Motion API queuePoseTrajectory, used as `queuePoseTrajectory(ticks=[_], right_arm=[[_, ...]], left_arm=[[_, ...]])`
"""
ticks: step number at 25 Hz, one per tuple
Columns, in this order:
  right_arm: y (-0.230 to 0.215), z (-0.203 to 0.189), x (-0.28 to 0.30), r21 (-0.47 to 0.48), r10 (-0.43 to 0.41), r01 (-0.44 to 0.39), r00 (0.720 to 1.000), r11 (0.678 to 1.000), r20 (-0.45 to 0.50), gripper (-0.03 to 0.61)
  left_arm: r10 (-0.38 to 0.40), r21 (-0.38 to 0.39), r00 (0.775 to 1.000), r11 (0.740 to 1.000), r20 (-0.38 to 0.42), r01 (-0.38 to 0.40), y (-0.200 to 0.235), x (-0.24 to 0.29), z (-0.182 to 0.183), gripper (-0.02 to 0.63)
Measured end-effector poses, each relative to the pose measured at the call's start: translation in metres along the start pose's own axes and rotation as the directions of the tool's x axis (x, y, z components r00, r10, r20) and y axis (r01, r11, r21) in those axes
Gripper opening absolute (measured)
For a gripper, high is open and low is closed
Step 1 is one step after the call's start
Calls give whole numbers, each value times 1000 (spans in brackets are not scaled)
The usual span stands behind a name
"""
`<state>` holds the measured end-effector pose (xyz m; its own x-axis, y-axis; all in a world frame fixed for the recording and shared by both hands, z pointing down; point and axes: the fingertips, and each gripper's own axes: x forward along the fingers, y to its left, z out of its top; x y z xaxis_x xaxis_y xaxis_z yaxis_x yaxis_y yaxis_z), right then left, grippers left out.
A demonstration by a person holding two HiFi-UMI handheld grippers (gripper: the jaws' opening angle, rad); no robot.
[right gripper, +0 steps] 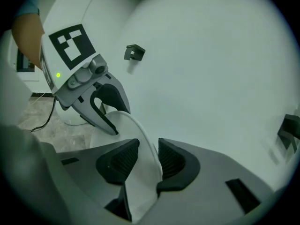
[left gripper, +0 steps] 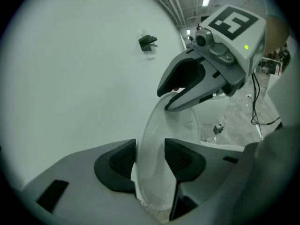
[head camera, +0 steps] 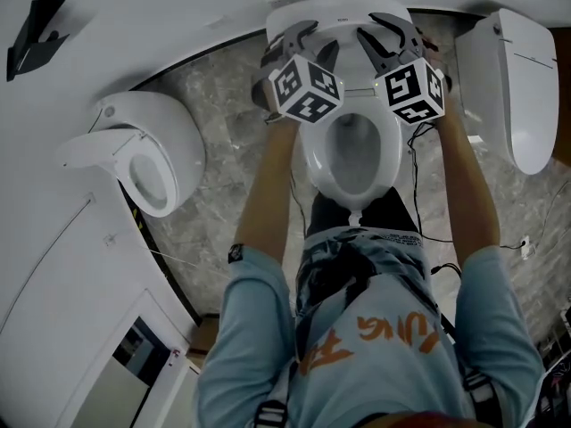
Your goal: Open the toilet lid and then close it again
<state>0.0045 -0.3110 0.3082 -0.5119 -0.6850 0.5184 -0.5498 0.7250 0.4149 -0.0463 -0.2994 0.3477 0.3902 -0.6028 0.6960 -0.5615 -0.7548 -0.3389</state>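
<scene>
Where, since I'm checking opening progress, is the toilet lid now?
Head view, top centre: the toilet lid stands raised behind the open bowl, its rim clamped by the left gripper and right gripper.

Before you stands the white ceramic toilet (head camera: 352, 163), white plastic lid (head camera: 339, 12) upright behind it — second white toilet (head camera: 147, 154) left, third white toilet (head camera: 517, 87) right.

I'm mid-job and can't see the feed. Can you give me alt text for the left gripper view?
The left gripper grips the raised white toilet lid by its edge, with one dark ribbed pad on each face. Just above, the right gripper clamps the same edge. Behind them are a white wall and a small dark bracket.
</scene>
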Motion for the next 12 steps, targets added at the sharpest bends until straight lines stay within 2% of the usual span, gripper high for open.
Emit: queuePoseTrajectory(ticks=[1, 3, 7, 12], right_arm=[[1, -1, -1, -22, 23, -23, 1000, 999, -6, 145], [3, -3, -4, -82, 80, -83, 996, 993, -42, 125], [10, -4, -10, -138, 153, -167, 982, 976, -107, 110], [20, -4, -25, -161, 217, -240, 965, 957, -144, 97]], left_arm=[[14, 31, 1000, 999, -6, -13, -1, 0, 0, 189], [21, 82, 1000, 996, -13, -20, -5, -1, 0, 187], [-25, 25, 1000, 999, 5, 25, -9, -8, 0, 158], [-57, 26, 998, 998, -13, 57, -21, -20, 0, 144]])
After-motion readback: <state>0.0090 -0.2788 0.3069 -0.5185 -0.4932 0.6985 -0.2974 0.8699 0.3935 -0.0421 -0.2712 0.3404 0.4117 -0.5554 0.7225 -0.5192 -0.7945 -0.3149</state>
